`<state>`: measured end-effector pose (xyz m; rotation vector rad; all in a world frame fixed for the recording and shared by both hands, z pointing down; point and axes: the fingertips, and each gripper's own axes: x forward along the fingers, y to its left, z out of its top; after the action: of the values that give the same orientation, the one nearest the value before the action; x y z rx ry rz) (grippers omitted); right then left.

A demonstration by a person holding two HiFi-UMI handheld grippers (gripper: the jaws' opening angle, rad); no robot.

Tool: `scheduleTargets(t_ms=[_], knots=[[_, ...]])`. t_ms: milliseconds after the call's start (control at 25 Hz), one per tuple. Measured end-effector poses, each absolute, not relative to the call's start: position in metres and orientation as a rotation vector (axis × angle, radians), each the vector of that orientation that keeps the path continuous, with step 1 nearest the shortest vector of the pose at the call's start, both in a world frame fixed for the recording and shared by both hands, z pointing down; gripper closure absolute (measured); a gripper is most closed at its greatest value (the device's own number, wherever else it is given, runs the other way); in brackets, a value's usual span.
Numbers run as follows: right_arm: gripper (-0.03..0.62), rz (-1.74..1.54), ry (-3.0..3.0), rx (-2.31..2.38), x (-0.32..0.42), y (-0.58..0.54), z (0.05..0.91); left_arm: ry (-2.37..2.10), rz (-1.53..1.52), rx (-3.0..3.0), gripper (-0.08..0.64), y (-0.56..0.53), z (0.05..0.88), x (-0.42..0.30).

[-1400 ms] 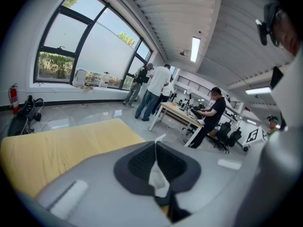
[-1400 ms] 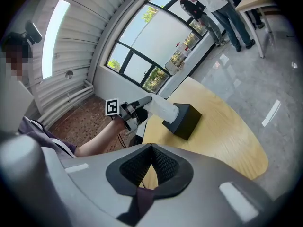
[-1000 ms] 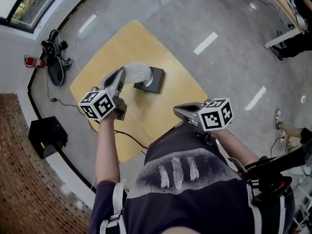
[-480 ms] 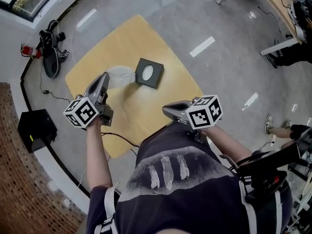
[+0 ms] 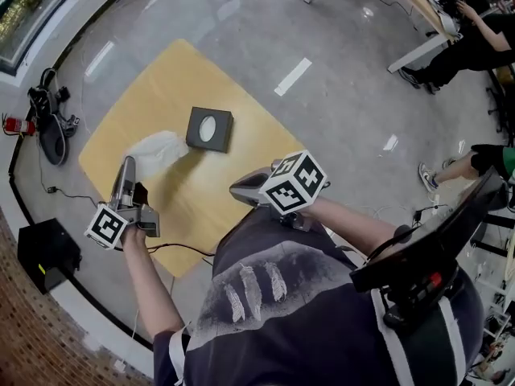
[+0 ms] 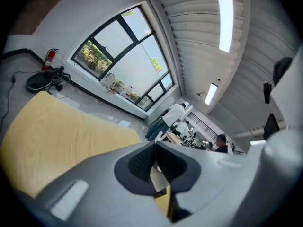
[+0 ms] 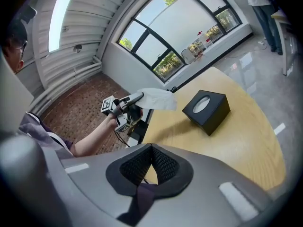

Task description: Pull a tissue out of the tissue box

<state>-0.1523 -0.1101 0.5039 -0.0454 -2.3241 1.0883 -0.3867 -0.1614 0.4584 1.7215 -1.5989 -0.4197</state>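
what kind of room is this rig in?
Probably an open lab or office workspace: polished grey floor, large windows, a desk with a seated person beyond the yellow table, and a fire extinguisher by the wall.

We saw a pale yellow square table top (image 5: 161,95) of wood or wood-look laminate, smooth, with a dull satin sheen and faint grain. The small black cube-shaped tissue box (image 5: 221,119) toward its far corner looked matt; card or plastic, we could not tell. The thin white paper tissue (image 5: 157,147) was soft and crumpled. The left gripper (image 5: 127,166) and right gripper (image 5: 237,190) had smooth, matt grey plastic shells; their pads (image 7: 137,167) were black, rubbery and finely ridged. The grey floor (image 5: 338,39) was polished and glossy, throwing back bright streaks of light. The reddish-brown brick wall (image 5: 20,328) was rough. The dark T-shirt (image 5: 322,320) was soft matt cloth.
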Motion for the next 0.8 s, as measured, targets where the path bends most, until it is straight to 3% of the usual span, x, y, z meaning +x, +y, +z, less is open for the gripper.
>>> scheduleTargets(t_ms=[120, 480, 520, 600, 800], knots=[[0.595, 1.088, -2.321, -0.048, -0.150, -0.108, 0.503, -1.605, -0.446, 1.608, 0.555, -0.140, 0.492, -0.394], [0.595, 1.069, -2.312, 0.000, -0.166, -0.103, 0.499, -1.630, -0.121, 1.358, 0.552, -0.088, 0.608, -0.417], [0.595, 1.062, -2.311, -0.003, -0.172, -0.101, 0.501, -1.638, -0.066, 1.342, 0.530, -0.081, 0.616, -0.423], [0.595, 1.038, -2.312, -0.010, -0.186, -0.096, 0.504, -1.646, 0.032, 1.319, 0.405, -0.070, 0.631, -0.436], [0.595, 0.977, -2.323, -0.061, -0.205, -0.084, 0.509, -1.715, 0.215, 1.281, 0.243, -0.039, 0.650, -0.459]])
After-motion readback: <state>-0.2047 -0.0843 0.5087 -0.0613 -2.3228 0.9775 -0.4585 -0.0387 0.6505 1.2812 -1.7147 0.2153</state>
